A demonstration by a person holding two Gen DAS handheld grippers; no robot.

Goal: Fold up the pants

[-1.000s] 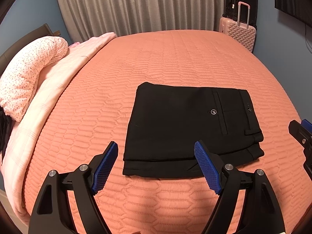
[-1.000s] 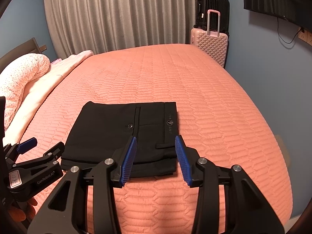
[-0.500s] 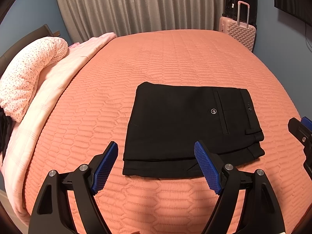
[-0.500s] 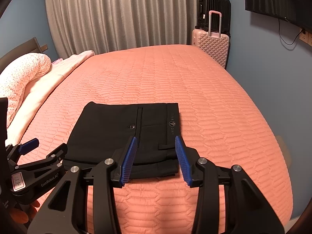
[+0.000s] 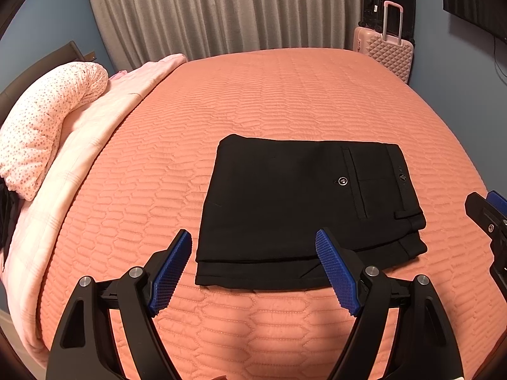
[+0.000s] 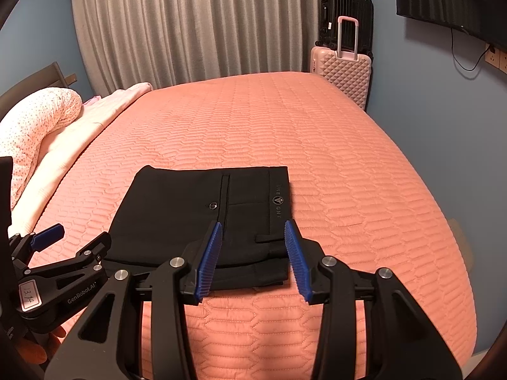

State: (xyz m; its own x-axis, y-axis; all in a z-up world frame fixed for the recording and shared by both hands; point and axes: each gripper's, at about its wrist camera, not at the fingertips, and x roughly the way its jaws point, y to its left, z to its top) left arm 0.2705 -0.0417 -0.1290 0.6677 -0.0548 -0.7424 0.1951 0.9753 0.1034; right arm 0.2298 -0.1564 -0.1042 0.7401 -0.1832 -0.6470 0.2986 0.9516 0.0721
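Observation:
Black pants [image 5: 304, 202] lie folded into a flat rectangle on the orange quilted bed [image 5: 285, 101], waistband and back pocket toward the right. My left gripper [image 5: 253, 237] hovers over the stack's near edge, open wide, with nothing between its blue pads. From the right wrist view the pants [image 6: 196, 209] sit just ahead, logo on the waistband showing. My right gripper [image 6: 252, 224] hangs above the waistband end, open partway, its pads holding nothing. The left gripper [image 6: 80, 234] shows at that view's lower left, with a hand under it. The right gripper's tip [image 5: 488, 205] shows at the left wrist view's right edge.
A dotted pillow [image 5: 47, 126] and a pale pink blanket [image 5: 95, 133] lie along the bed's left side. A pink suitcase [image 6: 342, 69] and a black suitcase [image 6: 345, 15] stand by the far right corner. Grey curtains [image 6: 196, 25] hang behind. The bed's edge drops off at the right.

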